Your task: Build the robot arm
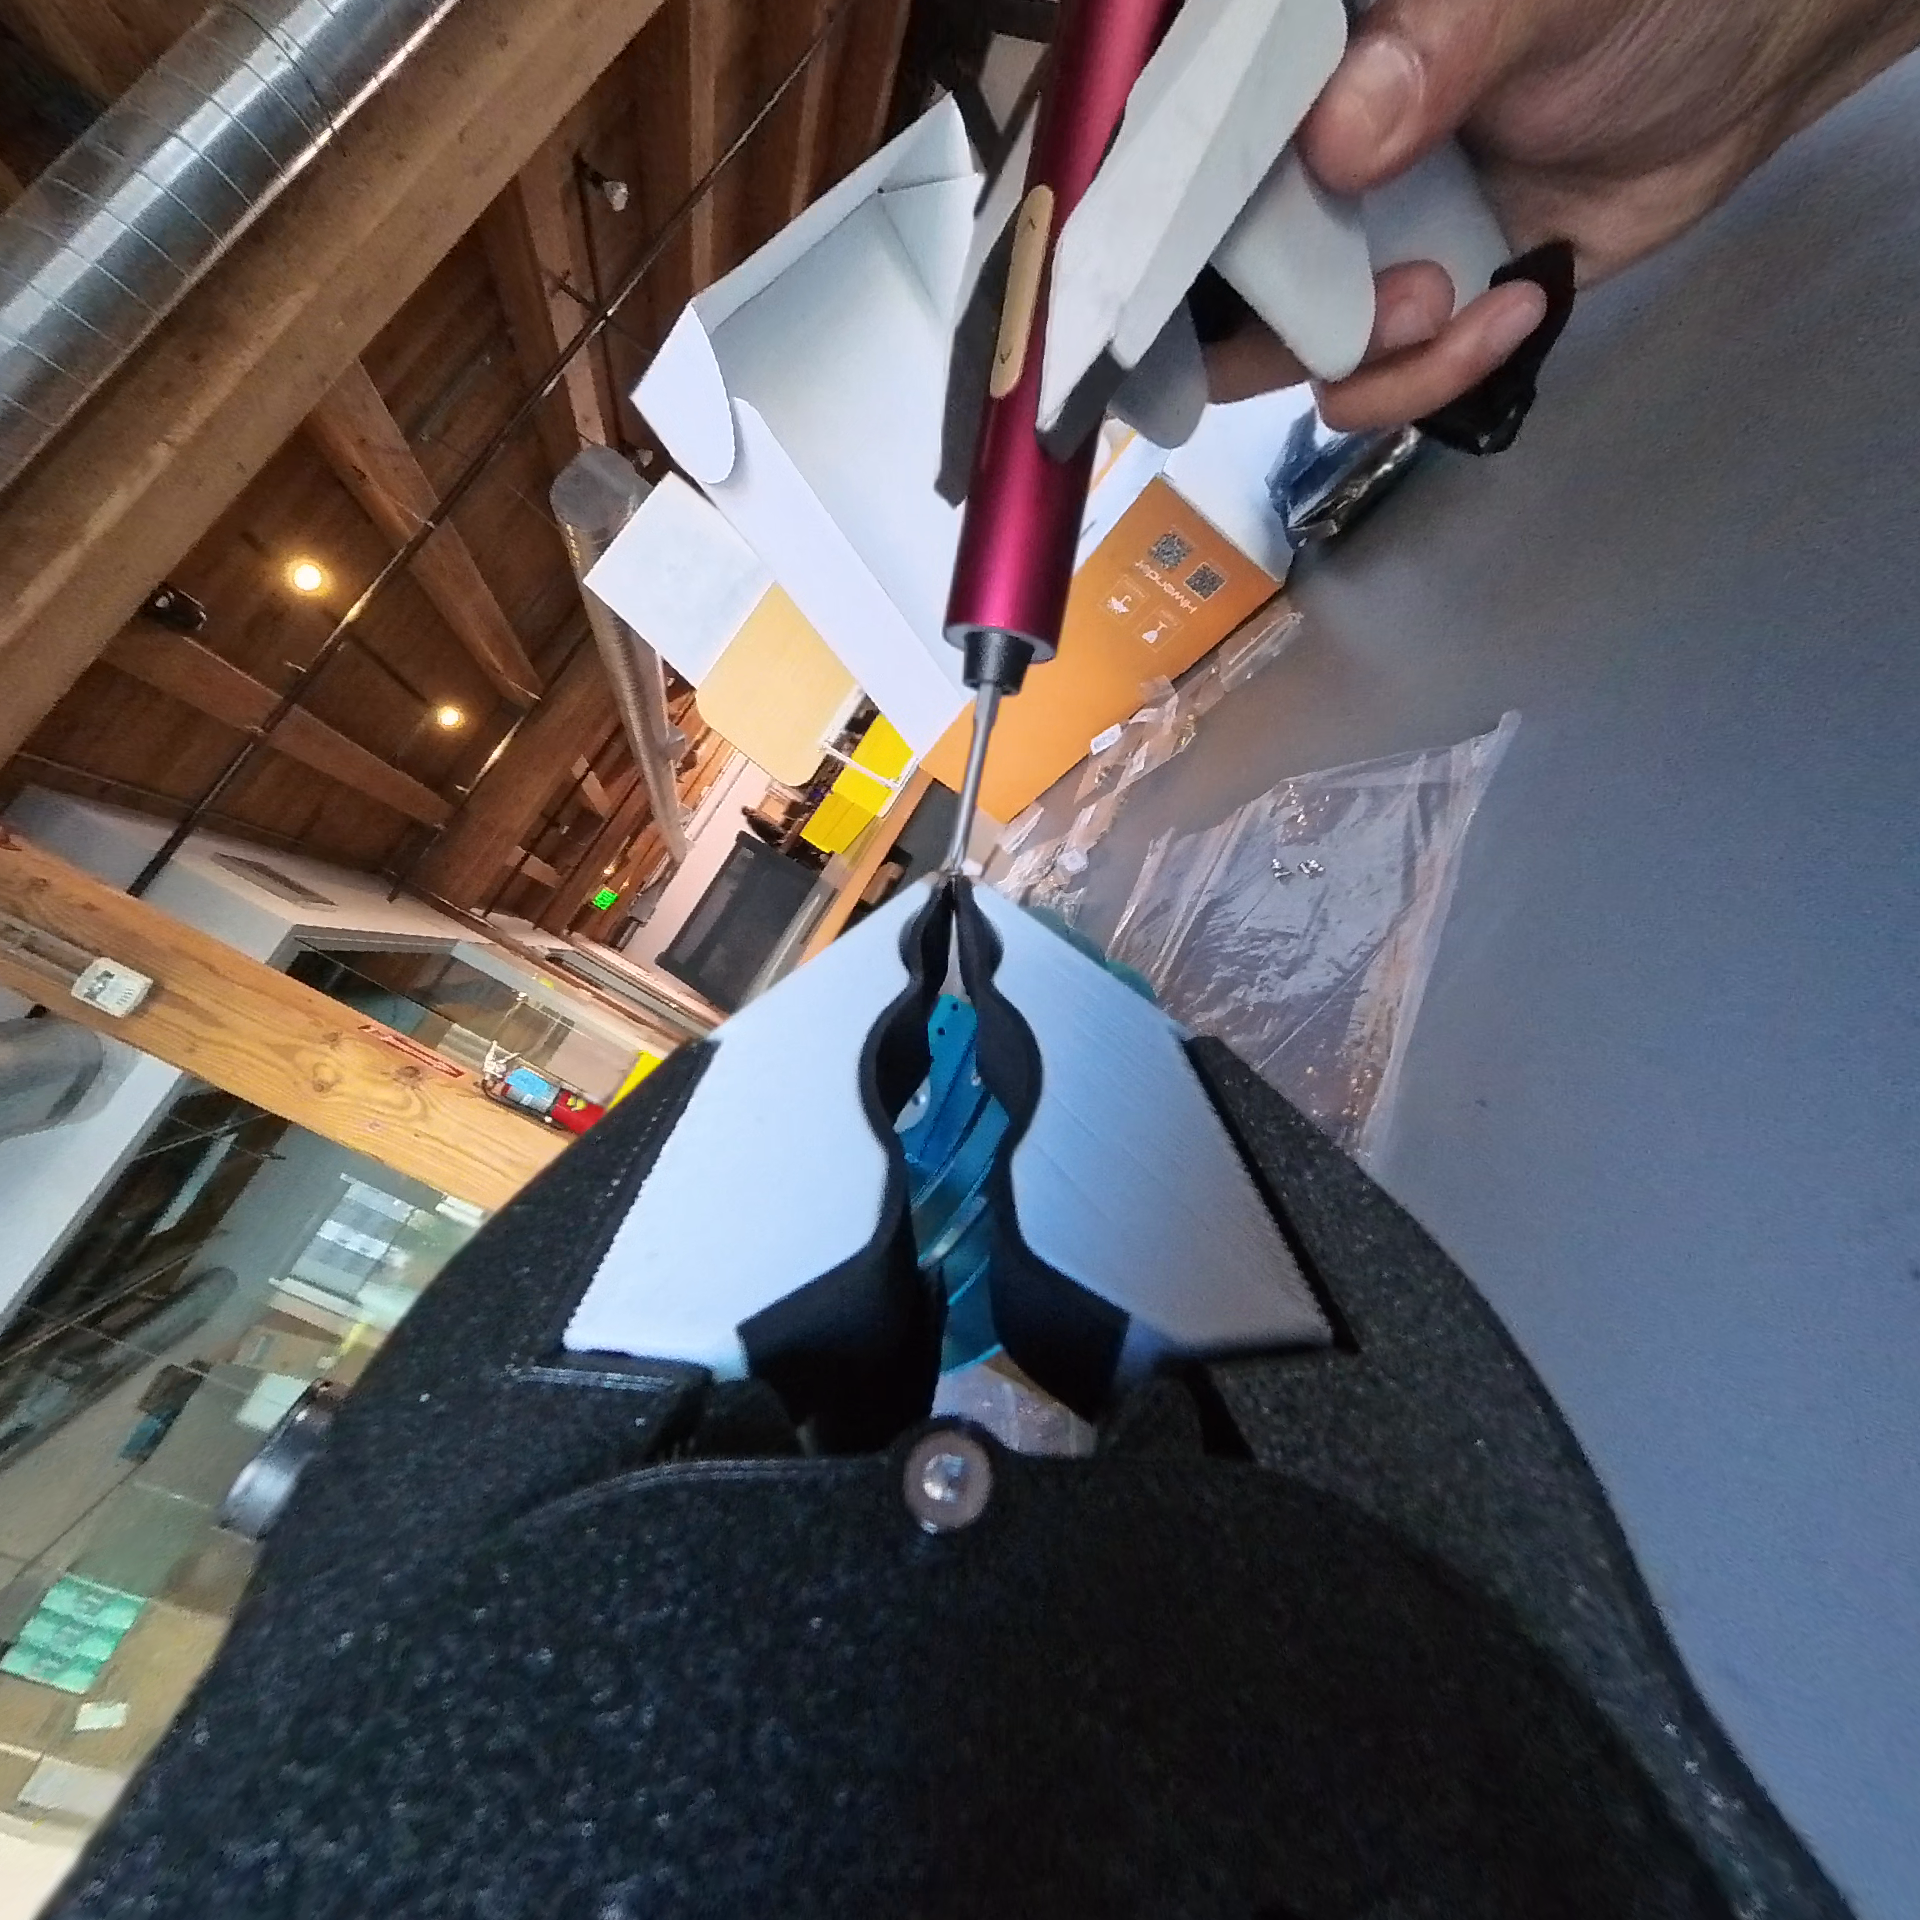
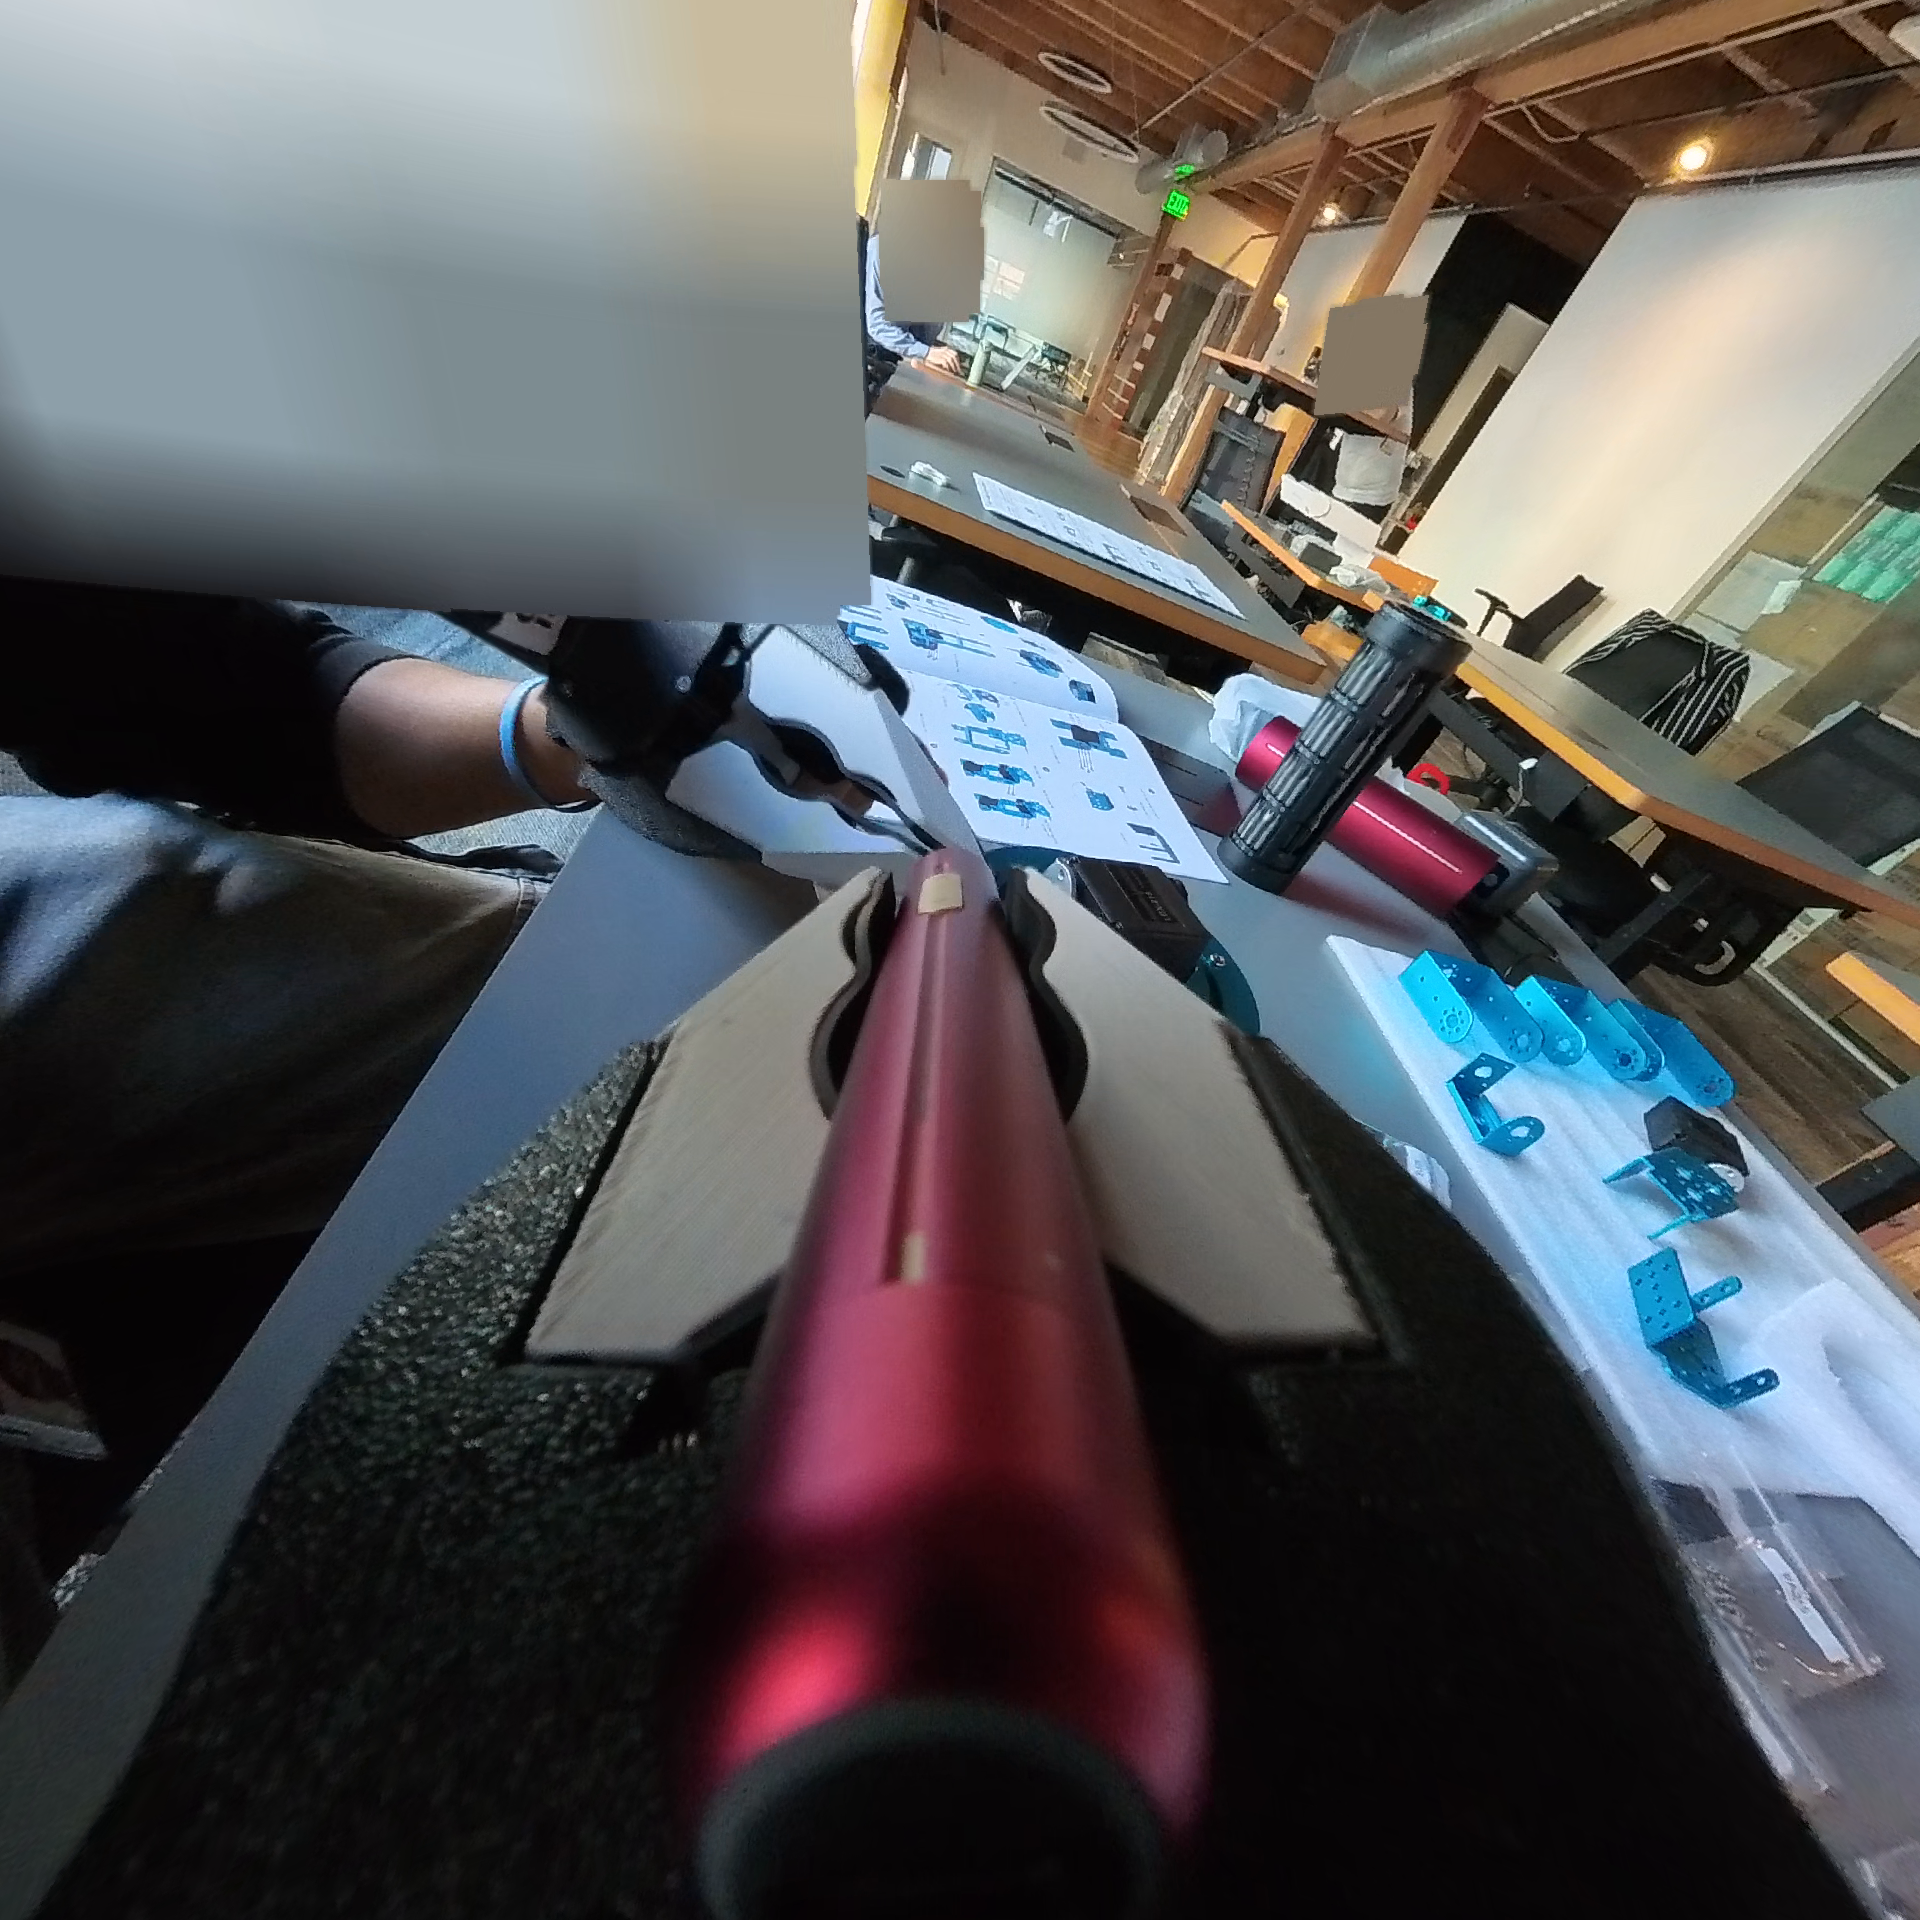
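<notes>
A red electric screwdriver (image 2: 935,1195) is clamped lengthwise in the right gripper (image 2: 940,883), bit aimed at a tiny screw pinched shut-tight at the left gripper (image 1: 951,899) tips, probably so it gets loaded onto the bit; blue brackets (image 2: 1558,1039) off to its right

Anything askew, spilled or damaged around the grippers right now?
Nothing stands out. The left gripper pinches a small screw against the red screwdriver's bit; the right gripper holds that screwdriver. Blue brackets lie on white foam.
</notes>
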A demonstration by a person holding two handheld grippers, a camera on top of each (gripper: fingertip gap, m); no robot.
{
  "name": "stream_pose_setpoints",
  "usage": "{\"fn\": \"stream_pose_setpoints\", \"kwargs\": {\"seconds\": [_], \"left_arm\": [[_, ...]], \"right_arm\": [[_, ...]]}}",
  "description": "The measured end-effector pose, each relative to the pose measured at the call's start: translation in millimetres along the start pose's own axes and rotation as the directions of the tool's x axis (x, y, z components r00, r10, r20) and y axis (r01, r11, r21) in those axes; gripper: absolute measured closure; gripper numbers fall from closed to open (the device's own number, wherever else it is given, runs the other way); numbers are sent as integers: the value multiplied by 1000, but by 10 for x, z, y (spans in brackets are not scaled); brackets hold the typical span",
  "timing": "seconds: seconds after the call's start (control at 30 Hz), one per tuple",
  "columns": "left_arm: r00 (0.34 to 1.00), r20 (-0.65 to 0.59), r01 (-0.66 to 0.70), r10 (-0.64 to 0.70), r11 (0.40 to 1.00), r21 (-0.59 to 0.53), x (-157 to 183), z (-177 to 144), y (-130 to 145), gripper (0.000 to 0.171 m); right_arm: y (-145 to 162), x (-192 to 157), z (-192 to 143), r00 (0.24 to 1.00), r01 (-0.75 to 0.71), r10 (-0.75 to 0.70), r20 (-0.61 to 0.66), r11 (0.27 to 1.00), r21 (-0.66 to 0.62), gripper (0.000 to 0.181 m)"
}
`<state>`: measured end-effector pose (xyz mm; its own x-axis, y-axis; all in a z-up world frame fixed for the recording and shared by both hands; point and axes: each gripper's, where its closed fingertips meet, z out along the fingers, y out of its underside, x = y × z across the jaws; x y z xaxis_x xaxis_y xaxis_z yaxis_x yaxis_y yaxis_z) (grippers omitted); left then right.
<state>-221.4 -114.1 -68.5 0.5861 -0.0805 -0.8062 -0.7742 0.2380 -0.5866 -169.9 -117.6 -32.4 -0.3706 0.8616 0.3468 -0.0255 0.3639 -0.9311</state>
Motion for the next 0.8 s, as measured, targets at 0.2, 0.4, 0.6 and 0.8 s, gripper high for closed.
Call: {"fn": "stream_pose_setpoints", "kwargs": {"seconds": [0.2, 0.4, 0.6, 0.8], "left_arm": [[992, 31, -123, 124, 992, -41, 14, 17, 39, 171], [959, -9, -281, 282, 954, -103, 104, 74, 70, 171], [958, -23, -288, 287, 954, -81, 93, 89, 23, 171], [987, -21, -160, 159, 986, -42, -10, 95, -23, 171]], "right_arm": [[25, -23, 16, 997, 79, -79, -20, 996, -38, 159], [14, -63, 25, 986, 160, -162, -34, 986, -51, 82], [-63, -89, 10, 981, 188, -189, -41, 982, -22, 12], [-111, -52, -11, 979, 194, -194, -67, 981, -5, 2]]}}
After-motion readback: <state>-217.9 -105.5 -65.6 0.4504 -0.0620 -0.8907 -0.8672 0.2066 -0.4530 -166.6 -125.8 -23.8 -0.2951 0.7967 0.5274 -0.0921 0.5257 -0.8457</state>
